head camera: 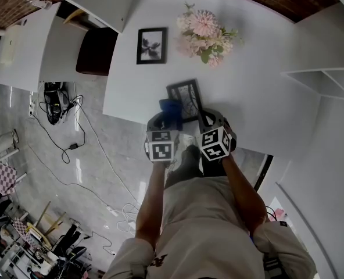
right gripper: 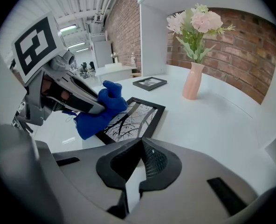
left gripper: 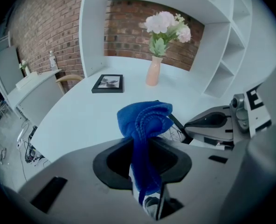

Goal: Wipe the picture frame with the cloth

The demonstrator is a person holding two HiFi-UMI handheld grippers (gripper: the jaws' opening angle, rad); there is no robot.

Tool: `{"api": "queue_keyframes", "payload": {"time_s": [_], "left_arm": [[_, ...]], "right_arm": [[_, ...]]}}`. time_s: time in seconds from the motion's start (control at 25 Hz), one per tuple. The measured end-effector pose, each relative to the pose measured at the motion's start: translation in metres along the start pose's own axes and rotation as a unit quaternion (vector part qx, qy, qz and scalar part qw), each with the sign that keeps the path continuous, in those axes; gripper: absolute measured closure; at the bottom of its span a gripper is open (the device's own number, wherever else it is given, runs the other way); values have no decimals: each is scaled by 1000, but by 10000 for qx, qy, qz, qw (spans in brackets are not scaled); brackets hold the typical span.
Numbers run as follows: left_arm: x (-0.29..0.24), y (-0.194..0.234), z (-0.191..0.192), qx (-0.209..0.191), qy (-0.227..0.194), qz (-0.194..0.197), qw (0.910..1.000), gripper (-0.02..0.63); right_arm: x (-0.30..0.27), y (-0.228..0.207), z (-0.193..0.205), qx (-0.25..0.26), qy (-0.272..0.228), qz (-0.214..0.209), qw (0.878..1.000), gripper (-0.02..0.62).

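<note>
A black picture frame (head camera: 183, 99) with a branch print lies near the front edge of the white table (head camera: 259, 97). My right gripper (head camera: 205, 120) is shut on its near edge; in the right gripper view the frame (right gripper: 134, 117) runs in under the closed jaws of that gripper (right gripper: 139, 146). My left gripper (head camera: 165, 121) is shut on a blue cloth (head camera: 171, 109). The cloth (left gripper: 145, 118) bunches out of the left gripper (left gripper: 145, 143). In the right gripper view the cloth (right gripper: 98, 111) rests on the frame's left side.
A second black frame (head camera: 151, 45) lies farther back on the table. A pink vase of flowers (head camera: 207, 36) stands behind to the right. White shelves (head camera: 326, 77) are at the right. Cables (head camera: 58, 100) lie on the floor left of the table.
</note>
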State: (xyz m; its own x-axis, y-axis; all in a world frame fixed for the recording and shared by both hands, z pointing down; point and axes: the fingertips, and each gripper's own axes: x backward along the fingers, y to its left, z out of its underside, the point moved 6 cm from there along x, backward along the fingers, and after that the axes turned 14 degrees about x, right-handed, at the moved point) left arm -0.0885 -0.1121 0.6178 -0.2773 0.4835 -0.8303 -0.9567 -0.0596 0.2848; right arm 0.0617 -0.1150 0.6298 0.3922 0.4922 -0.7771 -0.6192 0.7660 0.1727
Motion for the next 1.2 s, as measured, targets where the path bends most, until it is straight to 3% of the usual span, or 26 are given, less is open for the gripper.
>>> {"api": "queue_keyframes", "payload": {"time_s": [0.2,0.44,0.72,1.2], "left_arm": [[5,30,2,258,6,-350,9991,509],[19,47,-5,438,-171,-426,9980,509],[34,31,-26,490,-511,-169,9973,509],[22,-18,-71,253,-925,470,9943,509]], "right_arm": [[0,0,0,19,19,-11,10000,598],[0,0,-1,60,22,-24,10000,598],[1,0,-1,62,24,-37,10000,598],[1,0,-1,15,-6,-11,10000,598]]}}
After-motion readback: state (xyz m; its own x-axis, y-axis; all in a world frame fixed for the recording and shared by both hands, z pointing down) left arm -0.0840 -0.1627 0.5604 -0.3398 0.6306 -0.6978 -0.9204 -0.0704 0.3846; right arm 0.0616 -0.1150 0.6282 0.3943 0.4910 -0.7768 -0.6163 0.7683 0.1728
